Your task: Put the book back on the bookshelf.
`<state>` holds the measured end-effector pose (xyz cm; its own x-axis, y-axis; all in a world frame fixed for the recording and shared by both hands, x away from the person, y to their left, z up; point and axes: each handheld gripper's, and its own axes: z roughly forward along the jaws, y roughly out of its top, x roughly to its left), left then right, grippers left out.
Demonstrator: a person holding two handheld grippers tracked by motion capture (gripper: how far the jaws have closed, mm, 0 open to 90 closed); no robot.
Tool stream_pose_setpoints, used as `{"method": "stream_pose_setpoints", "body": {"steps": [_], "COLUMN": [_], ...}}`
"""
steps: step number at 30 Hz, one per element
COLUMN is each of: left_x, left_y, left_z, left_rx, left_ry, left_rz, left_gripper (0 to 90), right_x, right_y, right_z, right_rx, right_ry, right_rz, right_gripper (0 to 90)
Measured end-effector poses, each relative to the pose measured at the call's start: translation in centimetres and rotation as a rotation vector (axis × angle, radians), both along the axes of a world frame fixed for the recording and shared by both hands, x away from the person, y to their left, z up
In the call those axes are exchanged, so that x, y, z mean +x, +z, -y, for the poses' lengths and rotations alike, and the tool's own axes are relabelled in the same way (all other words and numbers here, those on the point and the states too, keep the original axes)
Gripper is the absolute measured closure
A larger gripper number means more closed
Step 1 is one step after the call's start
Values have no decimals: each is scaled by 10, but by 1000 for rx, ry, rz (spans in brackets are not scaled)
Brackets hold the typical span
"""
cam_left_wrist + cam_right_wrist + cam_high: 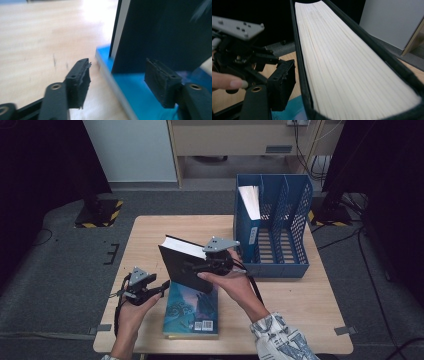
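Dim grey carpet and black stands ring the pale wooden table (150,235) where I work. My right gripper (200,266) pinches a thick black hardcover book (181,265) by its cover, holding it tilted on one lower corner over a blue paperback book (192,312) that lies flat near my edge; in the right gripper view the cream page block (352,62) runs between my jaws. My left gripper (156,287) sits just beside the black book's lower left edge with jaws spread, nothing pressed between the pads (80,82), so only the right carries the book. Beyond, at the table's far right, stands a blue perforated plastic file rack (295,220) of 3 slots, its left slot already holding 1 blue-spined book (248,217). By my reckoning 1 book is filed, the black one is mid-transfer, and the paperback remains. Its back cover bears a barcode (203,325); any lettering is too small to read.
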<state>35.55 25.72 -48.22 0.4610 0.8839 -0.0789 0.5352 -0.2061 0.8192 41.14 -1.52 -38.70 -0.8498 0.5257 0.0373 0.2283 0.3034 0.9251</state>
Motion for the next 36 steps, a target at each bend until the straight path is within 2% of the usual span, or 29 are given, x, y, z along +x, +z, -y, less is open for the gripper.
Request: {"method": "stream_pose_setpoints", "body": {"steps": [2, 6, 9, 11, 12, 14, 25, 36], "left_x": [-5, -14, -16, -14, -13, -11, -11, -10], "left_y": [-8, -22, -21, -24, -26, -27, -27, -26], "left_z": [-4, -15, -22, -24, -24, -23, -26, -27], "left_rx": [15, 18, 18, 21, 38, 56, 47, 38], "left_ry": [0, 12, 38, 50, 50, 53, 55, 58], "left_rz": [-28, -100, -90, -98, -107, -113, -109, -103], "left_gripper": [295, 212, 116, 74, 56, 53, 56, 57], "right_x": [1, 4, 5, 5, 5, 5, 6, 9], "right_y": [-1, -1, -1, -1, -1, -2, -8, -8], "right_z": [-1, -3, -4, -4, -4, -4, -6, -5], "right_rx": [7, 26, 32, 34, 34, 35, 45, 62], "right_ry": [-1, -5, -4, -3, -3, -1, 9, 31], "right_rz": [-4, -13, -17, -21, -20, -20, -34, -54], "right_gripper": [307, 317, 316, 316, 316, 313, 316, 375]}}
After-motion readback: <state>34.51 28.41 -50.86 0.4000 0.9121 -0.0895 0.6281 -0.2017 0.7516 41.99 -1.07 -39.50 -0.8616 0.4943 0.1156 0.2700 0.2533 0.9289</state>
